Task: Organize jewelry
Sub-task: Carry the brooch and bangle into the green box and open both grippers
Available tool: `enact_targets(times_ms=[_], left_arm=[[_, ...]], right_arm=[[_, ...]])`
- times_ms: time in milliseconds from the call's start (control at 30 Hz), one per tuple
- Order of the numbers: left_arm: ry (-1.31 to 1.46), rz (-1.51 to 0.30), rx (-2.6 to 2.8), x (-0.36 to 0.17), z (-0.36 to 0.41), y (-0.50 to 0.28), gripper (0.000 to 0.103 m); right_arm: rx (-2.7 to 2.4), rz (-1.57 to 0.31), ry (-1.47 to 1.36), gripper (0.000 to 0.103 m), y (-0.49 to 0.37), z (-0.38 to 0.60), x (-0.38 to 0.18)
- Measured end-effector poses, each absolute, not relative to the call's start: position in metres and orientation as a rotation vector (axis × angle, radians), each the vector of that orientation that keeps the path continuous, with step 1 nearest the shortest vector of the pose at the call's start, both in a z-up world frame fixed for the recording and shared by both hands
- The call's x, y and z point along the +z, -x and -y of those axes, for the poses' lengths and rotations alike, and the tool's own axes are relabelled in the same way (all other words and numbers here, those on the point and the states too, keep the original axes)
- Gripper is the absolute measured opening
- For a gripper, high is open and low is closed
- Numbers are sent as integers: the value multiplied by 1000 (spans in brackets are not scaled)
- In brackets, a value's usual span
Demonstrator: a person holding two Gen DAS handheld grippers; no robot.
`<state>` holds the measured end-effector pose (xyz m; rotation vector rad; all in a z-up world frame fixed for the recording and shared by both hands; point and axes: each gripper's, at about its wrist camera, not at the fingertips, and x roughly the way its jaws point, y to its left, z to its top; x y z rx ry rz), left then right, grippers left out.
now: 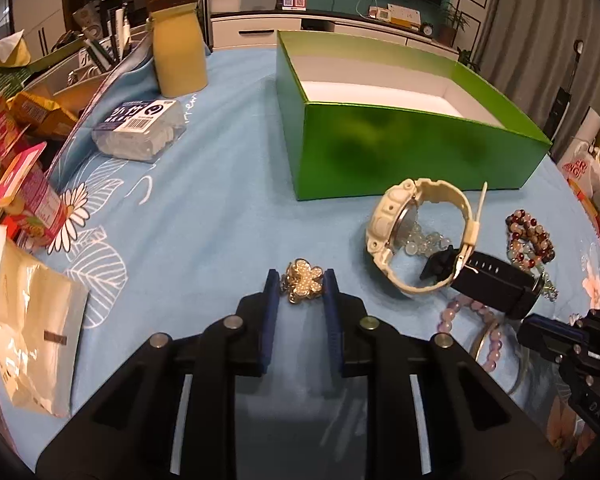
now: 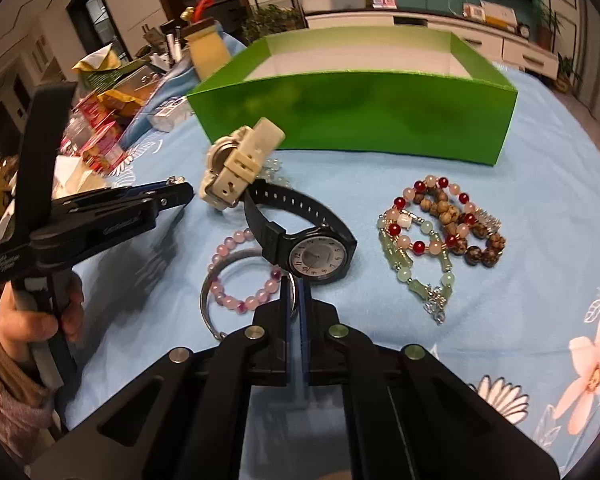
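Note:
My left gripper (image 1: 303, 280) is shut on a pearl flower brooch (image 1: 303, 285), just above the blue cloth; it also shows in the right wrist view (image 2: 176, 192). An open green box (image 1: 412, 140) stands beyond, also in the right wrist view (image 2: 356, 116). A white watch (image 1: 416, 232), a black watch (image 2: 308, 248), a pink bead bracelet (image 2: 244, 276) with a metal bangle (image 2: 210, 304), and mixed bead bracelets (image 2: 440, 232) lie on the cloth. My right gripper (image 2: 296, 284) is shut on the bangle's edge beside the black watch, the jaws nearly together.
A yellow bottle (image 1: 178, 56), a clear plastic pack (image 1: 140, 128), snack packets (image 1: 24, 184) and a paper bag (image 1: 28, 340) crowd the left of the table. A TV cabinet (image 1: 340, 24) stands behind the table.

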<state>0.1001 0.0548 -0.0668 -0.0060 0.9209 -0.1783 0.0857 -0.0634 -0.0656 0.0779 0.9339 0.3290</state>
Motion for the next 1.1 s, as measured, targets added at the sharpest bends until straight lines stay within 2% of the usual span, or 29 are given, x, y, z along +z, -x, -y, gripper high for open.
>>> enact_targets(times_ms=[633,1100], left_arm=[[111,-840,-238,-16,-53,-36,21],[132,-828,-263,3,-46,-50,21]], right_arm=[[309,-765,-1,3,-48,83,-3],[268,-706,-24,3,-65,101,14]])
